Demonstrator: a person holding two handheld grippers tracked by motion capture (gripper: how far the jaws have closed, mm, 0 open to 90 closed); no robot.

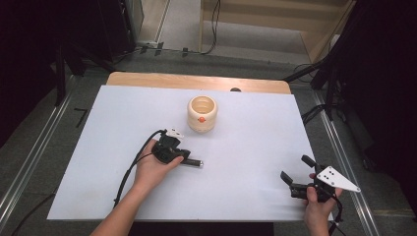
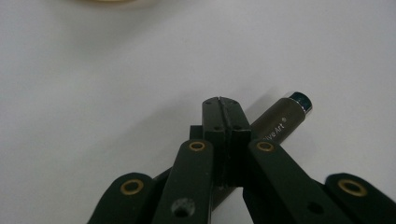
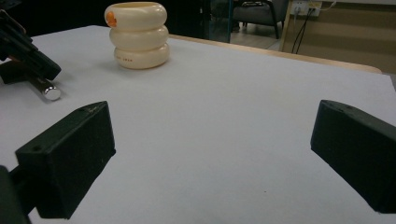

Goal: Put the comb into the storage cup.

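A dark grey pen (image 1: 194, 163) with a shiny end cap lies on the white table sheet (image 1: 246, 147). My left gripper (image 1: 185, 157) rests over it, jaws shut tight on each other. In the left gripper view the pen (image 2: 285, 119) runs under the closed left gripper (image 2: 219, 100) and sticks out to the upper right. A cream ribbed cup (image 1: 202, 114) with an orange dot stands upright behind it. My right gripper (image 1: 296, 168) is held open near the front right edge. The right gripper view has the right gripper (image 3: 210, 154) spread wide over bare sheet, the cup (image 3: 137, 35) far left.
The sheet covers a wooden table (image 1: 196, 81) whose far edge shows behind the cup. Metal rails (image 1: 34, 152) run along both sides on the floor. In the right gripper view the left gripper (image 3: 28, 51) and pen tip (image 3: 50, 92) sit at far left.
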